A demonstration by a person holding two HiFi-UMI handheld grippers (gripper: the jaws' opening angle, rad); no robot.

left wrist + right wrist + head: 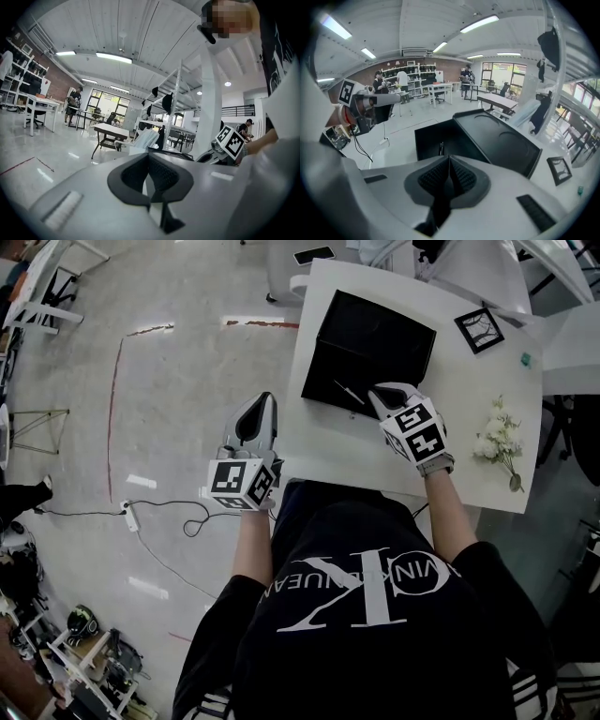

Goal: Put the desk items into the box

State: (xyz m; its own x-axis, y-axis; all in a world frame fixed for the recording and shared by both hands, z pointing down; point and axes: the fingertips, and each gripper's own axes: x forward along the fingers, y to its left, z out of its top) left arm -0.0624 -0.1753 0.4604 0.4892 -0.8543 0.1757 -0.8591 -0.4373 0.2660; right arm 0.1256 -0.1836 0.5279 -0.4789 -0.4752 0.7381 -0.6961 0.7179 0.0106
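Observation:
An open black box (349, 381) lies on the white table (469, 409), its lid (380, 329) folded back behind it. A thin pen (349, 393) rests inside the box and shows again as the pen (441, 148) in the right gripper view. My right gripper (386, 395) is shut and empty at the box's near right edge, its jaws (450, 164) pointing over the box (436, 138). My left gripper (255, 416) hangs just off the table's left edge, shut (150, 173) on nothing. A black picture frame (479, 330) and a white flower sprig (500, 440) lie to the right.
A small teal object (527, 359) sits near the table's far right edge. A dark tablet (313, 255) lies on another surface beyond the table. A white cable (164, 517) trails over the floor at the left. The frame (558, 168) lies right of the lid (501, 140).

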